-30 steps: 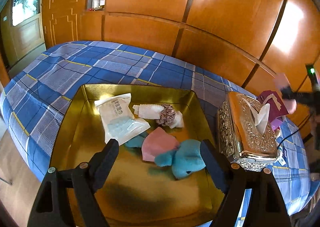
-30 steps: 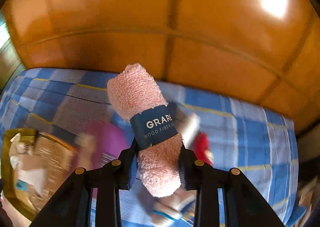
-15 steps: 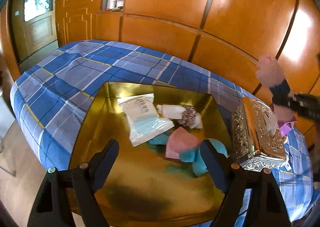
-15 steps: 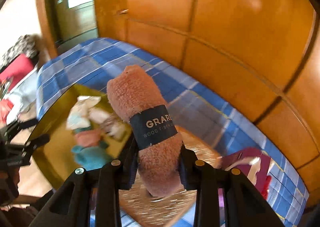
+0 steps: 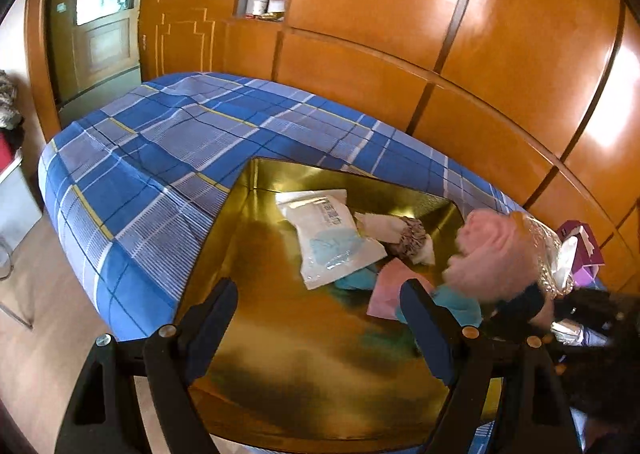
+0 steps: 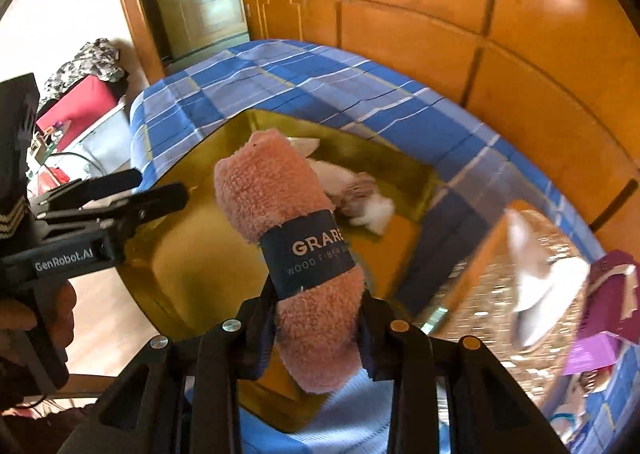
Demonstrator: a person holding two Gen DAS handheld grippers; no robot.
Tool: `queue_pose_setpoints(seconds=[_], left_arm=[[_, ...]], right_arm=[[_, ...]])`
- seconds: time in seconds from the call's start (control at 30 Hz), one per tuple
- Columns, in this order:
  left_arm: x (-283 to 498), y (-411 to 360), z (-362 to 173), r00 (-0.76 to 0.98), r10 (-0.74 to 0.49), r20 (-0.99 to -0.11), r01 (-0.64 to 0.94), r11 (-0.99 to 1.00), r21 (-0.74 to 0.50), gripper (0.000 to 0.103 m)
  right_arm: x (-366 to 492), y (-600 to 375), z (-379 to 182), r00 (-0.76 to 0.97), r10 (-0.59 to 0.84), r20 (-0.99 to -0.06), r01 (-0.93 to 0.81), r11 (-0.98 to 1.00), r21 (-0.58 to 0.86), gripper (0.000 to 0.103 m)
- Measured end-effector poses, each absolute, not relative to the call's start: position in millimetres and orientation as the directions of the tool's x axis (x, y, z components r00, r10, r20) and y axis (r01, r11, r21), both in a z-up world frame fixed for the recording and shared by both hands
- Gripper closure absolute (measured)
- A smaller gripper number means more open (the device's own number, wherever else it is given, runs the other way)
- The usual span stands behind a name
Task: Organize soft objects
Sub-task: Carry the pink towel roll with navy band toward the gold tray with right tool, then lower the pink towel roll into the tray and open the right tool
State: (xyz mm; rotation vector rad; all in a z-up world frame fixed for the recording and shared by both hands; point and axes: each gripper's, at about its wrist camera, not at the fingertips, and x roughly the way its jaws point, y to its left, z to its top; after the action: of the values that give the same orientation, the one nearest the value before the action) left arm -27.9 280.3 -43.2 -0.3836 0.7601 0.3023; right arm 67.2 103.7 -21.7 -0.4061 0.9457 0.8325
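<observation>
Right gripper (image 6: 318, 320): fingers clenched on the pink towel roll (image 6: 292, 254) below its blue band, roll pointing up and away, held tilted downward above the gold tray (image 6: 188, 266). Left gripper (image 5: 320, 318): fingers spread, nothing between them, angled down over the tray's near half. A hand (image 6: 36, 318) is seen on its handle. The tray sits on the plaid bed (image 5: 160, 157).

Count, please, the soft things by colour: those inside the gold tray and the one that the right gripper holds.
Pink: 2, the rolled towel in the right gripper and a flat cloth
Teal: 1, plush toy
White: 2, wipes packet, cloth with scrunchie
Total: 5
</observation>
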Motion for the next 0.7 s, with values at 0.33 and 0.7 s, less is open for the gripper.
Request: queue_pose_setpoints(seconds=[0.33, 0.7], left_arm=[[-40.3, 297.6, -38.7, 0.69, 0.191, -0.698, -0.452, 0.868, -0.209, 0.016], [-41.6, 279.4, -26.8, 0.714, 0.231, -0.661, -0.415, 0.9, -0.134, 0.014]], right_arm=[[55.3, 133.5, -60.0, 0.186, 0.443, -0.877, -0.768, 0.622, 0.151, 0.067], [47.3, 113.0, -58.4, 0.206, 0.459, -0.864, -0.737, 0.654, 0.172, 0.034]])
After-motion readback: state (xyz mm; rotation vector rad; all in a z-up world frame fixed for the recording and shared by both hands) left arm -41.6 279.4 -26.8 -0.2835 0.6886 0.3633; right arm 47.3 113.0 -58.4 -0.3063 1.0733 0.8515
